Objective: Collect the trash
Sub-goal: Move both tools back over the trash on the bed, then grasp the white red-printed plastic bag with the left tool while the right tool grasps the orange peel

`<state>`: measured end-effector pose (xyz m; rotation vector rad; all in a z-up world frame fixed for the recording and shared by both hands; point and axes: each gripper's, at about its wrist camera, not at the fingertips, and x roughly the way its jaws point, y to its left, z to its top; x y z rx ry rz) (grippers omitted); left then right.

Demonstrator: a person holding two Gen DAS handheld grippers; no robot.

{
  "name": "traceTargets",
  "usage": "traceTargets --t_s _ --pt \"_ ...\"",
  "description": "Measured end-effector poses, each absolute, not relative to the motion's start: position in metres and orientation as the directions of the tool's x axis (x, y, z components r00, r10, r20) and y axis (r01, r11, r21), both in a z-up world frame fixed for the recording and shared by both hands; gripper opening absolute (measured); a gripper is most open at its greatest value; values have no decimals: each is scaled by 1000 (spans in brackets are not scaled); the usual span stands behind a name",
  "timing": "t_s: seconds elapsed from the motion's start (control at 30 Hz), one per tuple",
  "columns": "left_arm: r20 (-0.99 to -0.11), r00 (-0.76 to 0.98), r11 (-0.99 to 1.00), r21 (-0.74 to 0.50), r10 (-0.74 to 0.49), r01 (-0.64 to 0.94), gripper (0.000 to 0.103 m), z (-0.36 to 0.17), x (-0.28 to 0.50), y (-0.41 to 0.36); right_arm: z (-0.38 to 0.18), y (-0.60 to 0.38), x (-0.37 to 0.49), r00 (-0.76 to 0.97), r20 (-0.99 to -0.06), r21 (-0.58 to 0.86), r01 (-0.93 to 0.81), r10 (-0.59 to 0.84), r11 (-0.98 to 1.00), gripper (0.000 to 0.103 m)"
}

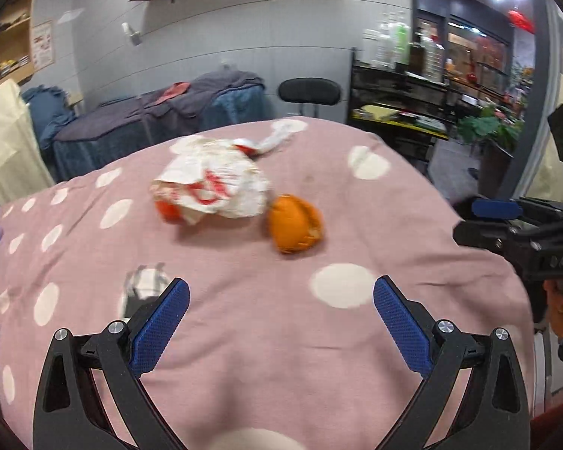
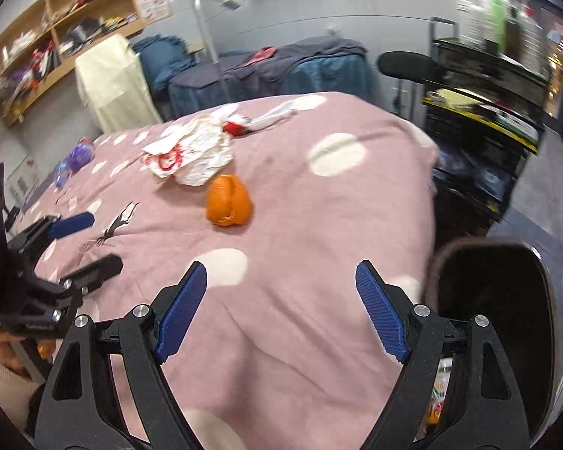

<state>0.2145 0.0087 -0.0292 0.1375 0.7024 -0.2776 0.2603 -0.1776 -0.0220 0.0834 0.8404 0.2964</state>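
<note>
Trash uncollected: crumpled wrapper (image 1: 210, 183) and orange peel (image 1: 294, 223) lie mid-bed on the pink spread (image 1: 356, 356), peel nearer. Left gripper (image 1: 281, 322) and right gripper (image 2: 281, 307), both spread and empty, hover short of them; bin (image 2: 499, 322) at near right.

I am operating in a massage or beauty treatment room. Indicators: a treatment bed under a pink polka-dot cover (image 1: 356, 225), a second bed draped in blue and grey cloth (image 1: 161, 120), a round stool (image 1: 309, 92), and a black trolley (image 1: 401, 101) carrying bottles (image 1: 392, 43).
</note>
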Motion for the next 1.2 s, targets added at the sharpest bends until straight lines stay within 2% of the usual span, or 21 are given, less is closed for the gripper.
traceTargets --t_s 0.17,0.27,0.5,0.57,0.6,0.63,0.7,0.77,0.83,0.9,0.97,1.07,1.2 --pt "-659 725 973 -39 -197 229 97 -23 253 46 -29 -130 303 551 -773 153 -318 313 936 81" --pt "-662 727 978 -41 -181 206 97 -21 276 53 -40 -108 331 490 -808 157 -355 327 922 81" --pt "-684 707 977 -42 -180 208 97 -25 325 47 -71 -75 392 402 -872 140 -341 278 930 81" --pt "-682 708 975 -36 -184 219 97 -27 334 42 -79 -68 403 380 -883 139 -346 275 928 80" --pt "-687 704 975 -27 -180 222 97 -29 340 38 -83 -64 407 373 -888 134 -351 269 927 75" --pt "-694 698 975 -24 -176 222 94 -31 344 36 -86 -61 410 366 -893 126 -354 261 927 68" --pt "-709 684 975 -23 -171 220 83 -36 351 33 -94 -57 417 353 -903 115 -345 243 931 57" --pt "-721 673 976 -26 -167 215 63 -39 353 31 -98 -59 422 344 -902 144 -331 261 933 53" --pt "-723 670 977 -32 -167 210 51 -42 351 31 -95 -63 421 346 -898 157 -324 272 933 45" --pt "-717 677 979 -38 -166 200 42 -42 346 33 -92 -66 418 351 -894 162 -326 278 931 40" --pt "-709 683 979 -49 -174 198 27 -42 339 36 -87 -70 412 369 -888 153 -324 274 933 37" --pt "-694 694 978 -79 -192 191 19 -38 328 41 -83 -78 400 389 -877 158 -319 282 934 34" --pt "-663 715 974 -125 -222 186 17 -28 308 49 -75 -94 383 401 -858 208 -300 321 931 34"
